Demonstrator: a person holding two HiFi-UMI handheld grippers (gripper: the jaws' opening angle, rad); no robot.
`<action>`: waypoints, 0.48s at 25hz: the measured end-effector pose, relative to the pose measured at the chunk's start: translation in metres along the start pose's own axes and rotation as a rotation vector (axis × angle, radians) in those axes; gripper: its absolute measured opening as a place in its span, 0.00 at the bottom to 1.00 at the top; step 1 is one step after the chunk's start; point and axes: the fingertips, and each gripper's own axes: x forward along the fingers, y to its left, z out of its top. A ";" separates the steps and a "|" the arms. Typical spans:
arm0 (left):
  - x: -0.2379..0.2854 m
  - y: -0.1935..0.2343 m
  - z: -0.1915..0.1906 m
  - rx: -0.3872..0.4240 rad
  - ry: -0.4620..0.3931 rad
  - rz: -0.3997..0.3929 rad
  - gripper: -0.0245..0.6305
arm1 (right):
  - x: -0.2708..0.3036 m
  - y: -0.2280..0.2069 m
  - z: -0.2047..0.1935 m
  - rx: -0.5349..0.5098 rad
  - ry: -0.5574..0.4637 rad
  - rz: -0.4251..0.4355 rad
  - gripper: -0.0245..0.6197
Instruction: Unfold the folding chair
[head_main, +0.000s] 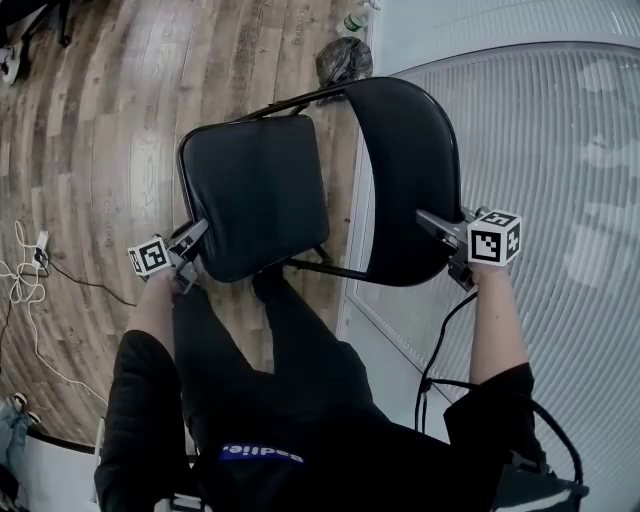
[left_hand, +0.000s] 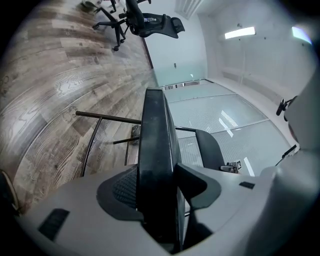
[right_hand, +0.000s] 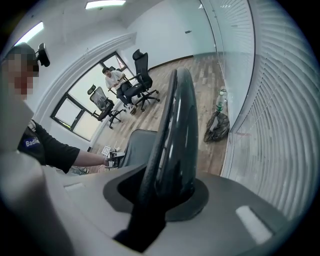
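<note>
Well, starting left of the folding chair (head_main: 380, 120), white cables (head_main: 25, 280) trail over the wooden floor (head_main: 100, 120), well apart from the chair's legs. The chair itself stands right in front of the person's knees, where the wood meets a ribbed white wall (head_main: 560, 150).

At the chair's left near corner the left gripper (head_main: 195, 255) has its jaws spread wide around the edge of the black seat (head_main: 255, 190). Both pads look to be against the padding, one on each face. The seat's cushion faces up toward the person.

Next comes the curved black backrest (head_main: 415, 200), just right of the seat with bare floor showing between the two. The right gripper (head_main: 440, 245) is clamped on its near end at about half spread, the shiny edge running straight out between the jaws.

Beyond the chair's far side sit a dark crumpled bag (head_main: 343, 60) and a bottle (head_main: 355, 20), close by the wall.
</note>
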 end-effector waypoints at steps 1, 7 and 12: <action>-0.003 0.007 0.000 -0.001 -0.004 0.005 0.34 | 0.003 -0.001 -0.001 0.001 -0.001 0.003 0.18; -0.020 0.047 0.003 -0.033 -0.033 -0.001 0.36 | 0.023 0.004 -0.006 0.004 -0.009 0.023 0.18; -0.027 0.069 0.005 -0.051 -0.046 -0.016 0.36 | 0.031 0.006 -0.008 0.006 -0.014 0.037 0.18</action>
